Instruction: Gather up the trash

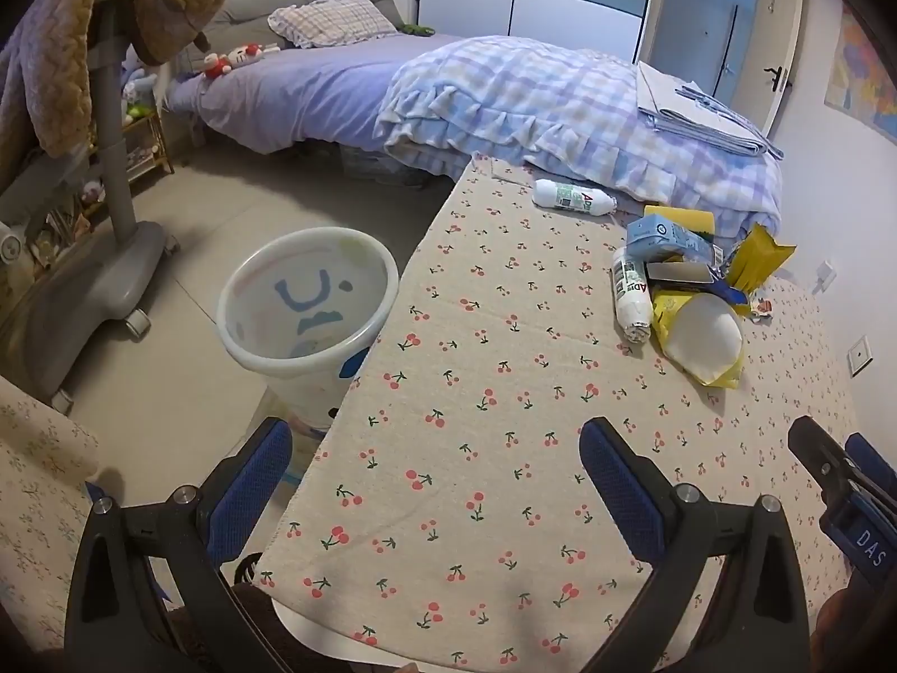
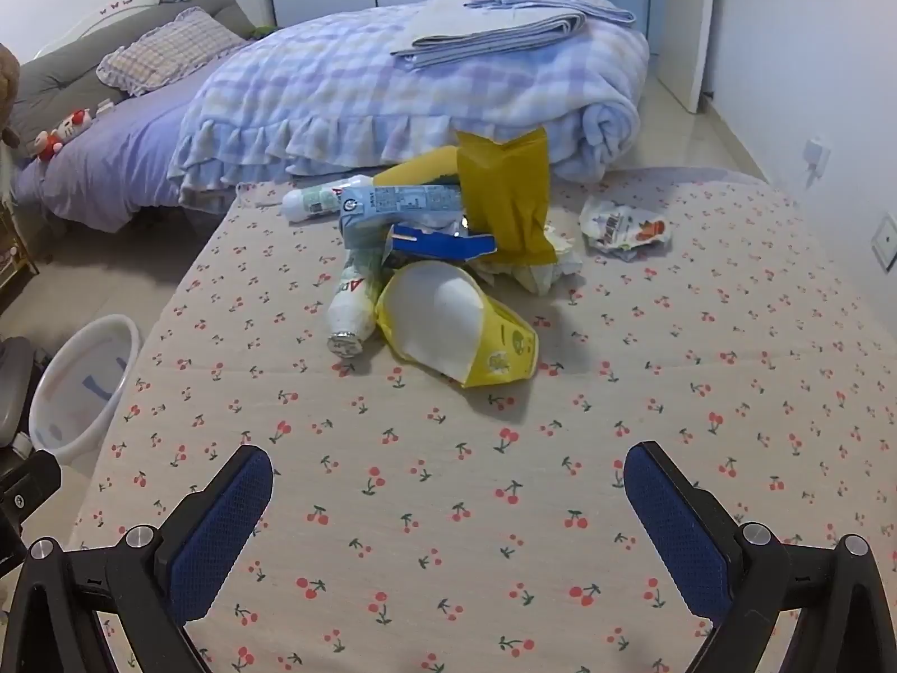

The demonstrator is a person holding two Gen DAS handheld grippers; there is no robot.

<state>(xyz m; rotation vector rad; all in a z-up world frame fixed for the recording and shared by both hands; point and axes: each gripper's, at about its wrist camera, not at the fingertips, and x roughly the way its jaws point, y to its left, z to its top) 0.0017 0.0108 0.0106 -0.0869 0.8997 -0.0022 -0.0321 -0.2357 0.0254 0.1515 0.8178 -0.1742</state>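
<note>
A pile of trash lies on the cherry-print tablecloth (image 2: pixel 448 505): a yellow paper cup (image 2: pixel 457 331) (image 1: pixel 701 336) on its side, two white bottles (image 2: pixel 353 303) (image 1: pixel 572 199), a light blue carton (image 2: pixel 398 204) (image 1: pixel 664 238), a blue wrapper (image 2: pixel 443 244), a mustard bag (image 2: pixel 507 196) (image 1: pixel 759 263) and a crumpled wrapper (image 2: pixel 625 227). A white bin (image 1: pixel 305 303) (image 2: pixel 78 387) stands on the floor left of the table. My left gripper (image 1: pixel 434 465) is open and empty over the table's near left edge. My right gripper (image 2: pixel 448 482) is open and empty, short of the pile.
A bed (image 1: pixel 336 84) with a plaid blanket (image 2: pixel 392 90) and folded sheets (image 2: pixel 504 22) stands behind the table. A grey rolling stand (image 1: pixel 112 179) draped with a brown blanket is at the left. The right gripper shows at the right edge of the left wrist view (image 1: pixel 846 493).
</note>
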